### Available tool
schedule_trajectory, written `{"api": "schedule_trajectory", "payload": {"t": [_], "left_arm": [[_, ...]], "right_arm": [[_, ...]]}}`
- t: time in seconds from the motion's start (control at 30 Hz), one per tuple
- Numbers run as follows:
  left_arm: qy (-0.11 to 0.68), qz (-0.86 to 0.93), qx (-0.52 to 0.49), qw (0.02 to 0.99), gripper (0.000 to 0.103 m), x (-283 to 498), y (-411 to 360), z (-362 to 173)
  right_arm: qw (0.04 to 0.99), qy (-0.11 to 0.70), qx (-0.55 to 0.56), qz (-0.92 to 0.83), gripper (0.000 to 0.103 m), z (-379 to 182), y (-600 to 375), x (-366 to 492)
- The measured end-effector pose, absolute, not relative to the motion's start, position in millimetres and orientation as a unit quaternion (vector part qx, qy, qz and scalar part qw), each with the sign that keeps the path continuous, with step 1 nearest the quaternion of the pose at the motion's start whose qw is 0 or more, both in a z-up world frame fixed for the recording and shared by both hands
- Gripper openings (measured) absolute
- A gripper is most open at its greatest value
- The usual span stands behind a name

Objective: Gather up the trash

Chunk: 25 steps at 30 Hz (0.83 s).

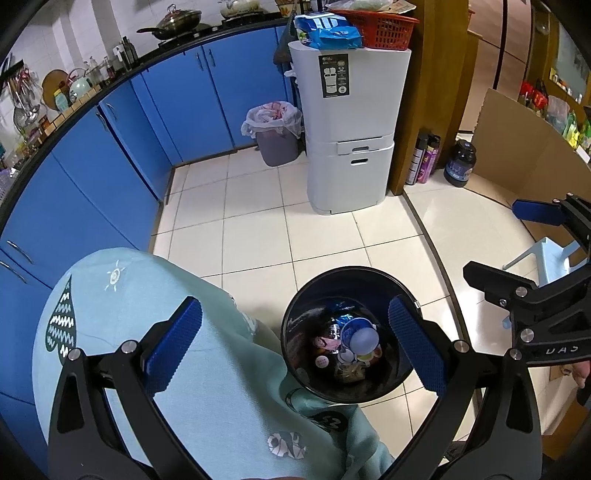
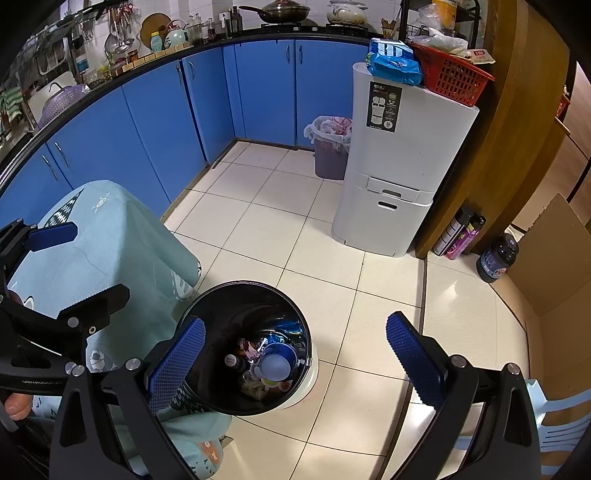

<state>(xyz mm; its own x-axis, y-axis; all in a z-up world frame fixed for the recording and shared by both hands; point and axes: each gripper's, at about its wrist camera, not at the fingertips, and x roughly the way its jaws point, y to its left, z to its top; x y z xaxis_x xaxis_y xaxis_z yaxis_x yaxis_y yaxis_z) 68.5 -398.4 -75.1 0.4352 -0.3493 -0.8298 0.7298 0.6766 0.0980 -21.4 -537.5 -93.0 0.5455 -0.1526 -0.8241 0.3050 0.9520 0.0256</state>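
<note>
I see glossy cream floor tiles [image 2: 280, 225] under a round bin [image 2: 295, 395] whose black inside shines. My gripper pads [image 1: 417, 347] are blue, rough and knobbed. The pale green tablecloth [image 1: 140, 295] looks matt cloth; the cardboard sheet [image 2: 554, 258] is dull brown.

Blue cabinets [image 2: 155, 122] curve along the far left under a dark table [image 2: 207, 44] carrying a lidded pan [image 2: 280, 11] and a pale kettle [image 2: 176, 37]. A tall white storage unit [image 2: 402, 155] stands far right on the cream tiled floor [image 2: 280, 229], topped with a red basket [image 2: 452, 77] and blue packets [image 2: 393, 61]. Spray cans [image 2: 460, 236] and a dark jar [image 2: 496, 256] sit near a cardboard sheet [image 2: 546, 258].
</note>
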Motion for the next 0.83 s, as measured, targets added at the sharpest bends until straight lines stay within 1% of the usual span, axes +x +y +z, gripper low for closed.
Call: {"api": "schedule_trajectory", "payload": {"t": [0.4,0.83], "left_arm": [[0.440,-0.323,0.230,0.806,0.100,70.0,-398.0,-81.8],[0.438,-0.329,0.231,0.804,0.100,69.0,-394.8,-80.1]], "right_arm": [[0.874,0.460,0.082,-0.133,0.096,-93.8,-540.3,-23.1],[0.873,0.461,0.081,-0.134,0.096,-94.2,-540.8,-23.6]]}}
